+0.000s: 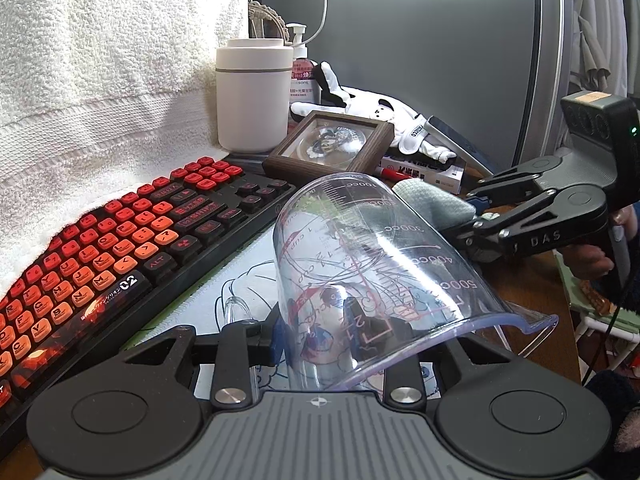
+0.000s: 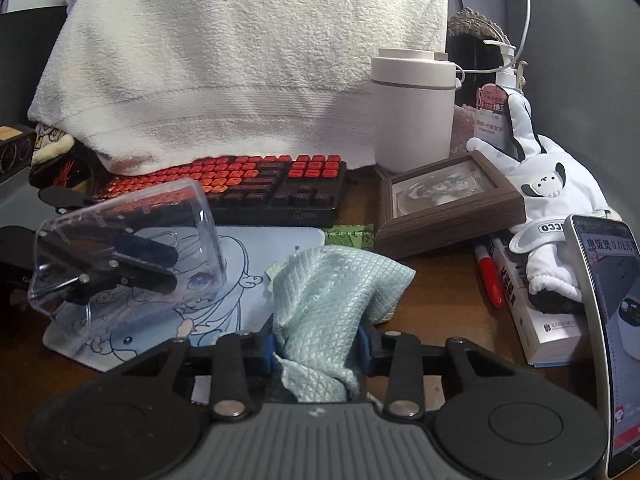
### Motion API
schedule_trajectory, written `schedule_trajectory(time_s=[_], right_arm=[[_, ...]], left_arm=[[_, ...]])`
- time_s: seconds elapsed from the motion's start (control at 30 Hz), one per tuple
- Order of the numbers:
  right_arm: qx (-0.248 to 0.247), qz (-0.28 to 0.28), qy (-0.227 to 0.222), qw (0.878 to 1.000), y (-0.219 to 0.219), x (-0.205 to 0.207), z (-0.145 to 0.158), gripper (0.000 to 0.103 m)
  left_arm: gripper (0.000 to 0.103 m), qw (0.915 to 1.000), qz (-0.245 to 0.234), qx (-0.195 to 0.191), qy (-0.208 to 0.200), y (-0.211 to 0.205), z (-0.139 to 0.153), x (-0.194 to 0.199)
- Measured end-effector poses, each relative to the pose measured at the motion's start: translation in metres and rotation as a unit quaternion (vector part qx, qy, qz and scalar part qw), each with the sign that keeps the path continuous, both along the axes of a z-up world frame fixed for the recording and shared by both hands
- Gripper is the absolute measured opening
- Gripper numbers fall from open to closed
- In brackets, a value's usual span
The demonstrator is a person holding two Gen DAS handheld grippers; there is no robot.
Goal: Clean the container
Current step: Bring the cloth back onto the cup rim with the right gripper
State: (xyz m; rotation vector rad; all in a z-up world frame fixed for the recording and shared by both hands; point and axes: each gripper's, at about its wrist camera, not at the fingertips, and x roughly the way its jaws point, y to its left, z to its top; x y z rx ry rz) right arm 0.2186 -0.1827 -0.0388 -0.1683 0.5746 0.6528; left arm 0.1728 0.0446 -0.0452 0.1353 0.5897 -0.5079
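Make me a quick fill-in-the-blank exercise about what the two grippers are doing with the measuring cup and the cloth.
1. The left gripper holds a clear plastic ____ printed with volume marks.
2. The right gripper is shut on a light blue ____.
3. Behind the mouse pad lies a keyboard with black and ____ keys.
4. A white ____ hangs over the keyboard's far edge.

Missing words: measuring cup; cloth; red; towel

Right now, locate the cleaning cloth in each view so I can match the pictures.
Left wrist view: the pale green cloth sits right of centre, behind the clear measuring cup, pinched in the right hand-held gripper.
Right wrist view: cloth at lower centre, between its fingers.
Shared landmark: wooden picture frame.
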Motion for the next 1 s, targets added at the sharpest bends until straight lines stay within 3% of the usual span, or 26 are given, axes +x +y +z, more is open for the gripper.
schedule_trajectory(time_s=[0.1,0.2,0.43,0.63,1.0], right_arm=[[0.032,-0.003,-0.001,0.999,-0.005,0.006,0.003,0.026],[0.065,-0.015,-0.036,0.997,0.000,-0.019,0.019,0.026],[0.138,-0.027,-0.022,0.990,0.035,-0.062,0.036,0.027],[0.106,-0.022,-0.053,0.993,0.067,-0.079,0.036,0.026],[0.125,-0.086,-0.030,0.988,0.079,-0.037,0.039,0.026]], left_arm=[[0.029,1.0000,0.000,0.001,-0.001,0.000,0.000,0.000],[0.029,1.0000,0.000,0.003,-0.002,-0.001,0.000,0.000],[0.029,1.0000,0.000,0.003,-0.002,-0.001,0.000,0.000],[0.029,1.0000,0.003,0.003,-0.001,-0.001,0.000,0.000],[0.029,1.0000,0.003,0.000,0.000,0.000,0.000,0.001]])
